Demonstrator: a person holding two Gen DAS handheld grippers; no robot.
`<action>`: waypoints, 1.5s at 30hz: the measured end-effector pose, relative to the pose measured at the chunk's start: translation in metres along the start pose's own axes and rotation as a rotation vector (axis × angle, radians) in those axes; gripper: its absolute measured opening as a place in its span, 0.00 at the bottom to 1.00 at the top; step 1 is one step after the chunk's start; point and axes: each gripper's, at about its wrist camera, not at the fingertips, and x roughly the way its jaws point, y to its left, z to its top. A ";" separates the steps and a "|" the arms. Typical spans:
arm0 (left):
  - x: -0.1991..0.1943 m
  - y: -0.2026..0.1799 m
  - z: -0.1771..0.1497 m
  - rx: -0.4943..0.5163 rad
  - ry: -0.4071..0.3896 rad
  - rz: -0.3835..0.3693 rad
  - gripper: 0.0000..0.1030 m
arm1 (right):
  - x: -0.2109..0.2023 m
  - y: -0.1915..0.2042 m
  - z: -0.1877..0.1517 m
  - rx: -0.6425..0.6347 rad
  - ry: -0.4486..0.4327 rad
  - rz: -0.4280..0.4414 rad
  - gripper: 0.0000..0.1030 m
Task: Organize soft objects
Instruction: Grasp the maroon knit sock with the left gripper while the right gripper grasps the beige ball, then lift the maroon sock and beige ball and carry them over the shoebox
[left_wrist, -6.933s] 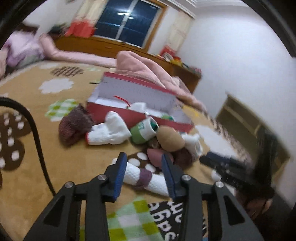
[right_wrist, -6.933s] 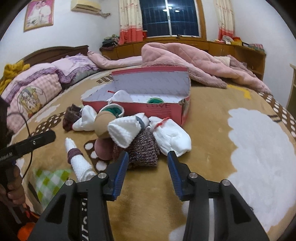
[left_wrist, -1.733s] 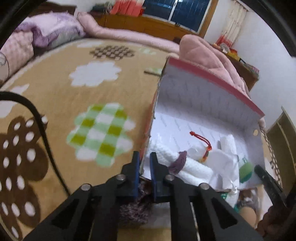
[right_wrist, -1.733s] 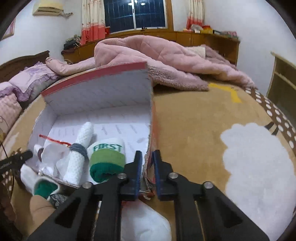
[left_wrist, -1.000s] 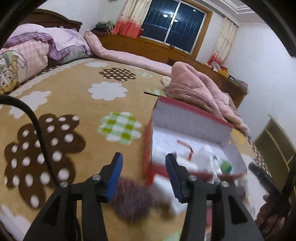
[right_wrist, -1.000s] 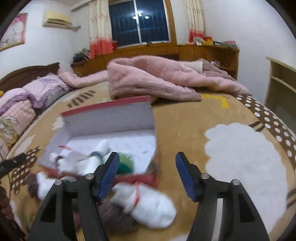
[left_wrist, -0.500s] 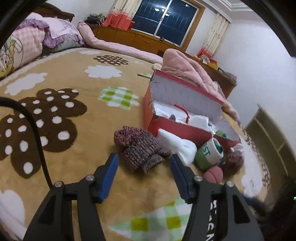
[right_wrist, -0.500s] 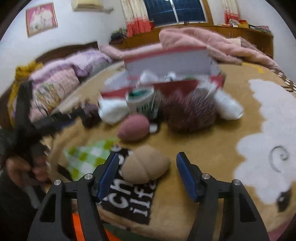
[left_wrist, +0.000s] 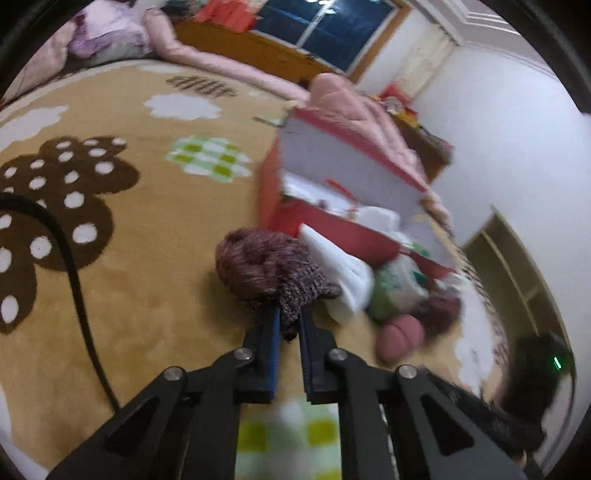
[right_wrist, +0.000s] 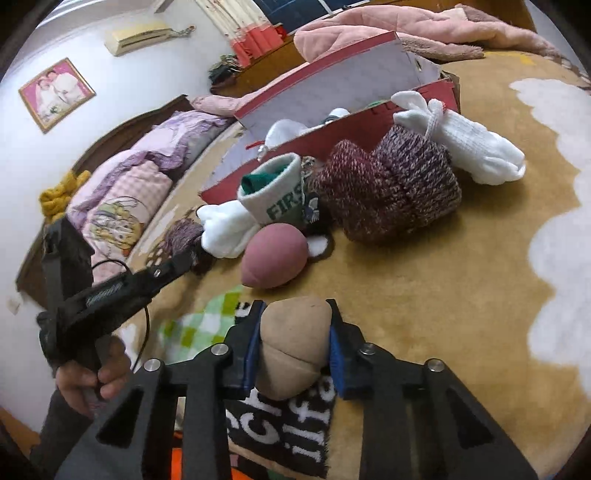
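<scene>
My left gripper (left_wrist: 288, 325) is shut on the near end of a maroon knit bundle (left_wrist: 266, 269) lying on the tan blanket. My right gripper (right_wrist: 295, 325) is shut on a tan soft ball (right_wrist: 293, 343). A red open box (left_wrist: 332, 206) (right_wrist: 332, 122) holds white socks. In front of it lie a pink soft ball (right_wrist: 275, 260), a green-and-white "FIRST" sock roll (right_wrist: 277, 195), white sock bundles (right_wrist: 469, 140) and a second maroon knit bundle (right_wrist: 391, 188). The left gripper also shows in the right wrist view (right_wrist: 184, 258).
A pink quilt (right_wrist: 406, 26) lies behind the box. Pillows (right_wrist: 122, 199) sit at the bed's head. A black cable (left_wrist: 74, 273) crosses the blanket on the left. A shelf (left_wrist: 517, 273) stands at the right wall.
Both grippers were open half a second ago. Now the left has closed on the maroon knit bundle and the right has closed on the tan ball.
</scene>
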 end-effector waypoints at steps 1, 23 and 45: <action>-0.007 -0.004 -0.003 0.017 -0.016 -0.001 0.10 | -0.003 -0.001 0.003 0.007 -0.009 0.002 0.30; -0.040 0.003 -0.083 -0.166 -0.021 0.081 0.09 | -0.010 0.003 -0.006 -0.222 -0.031 -0.194 0.35; -0.107 -0.128 -0.076 0.459 -0.465 0.181 0.08 | -0.083 0.086 0.005 -0.388 -0.507 -0.264 0.31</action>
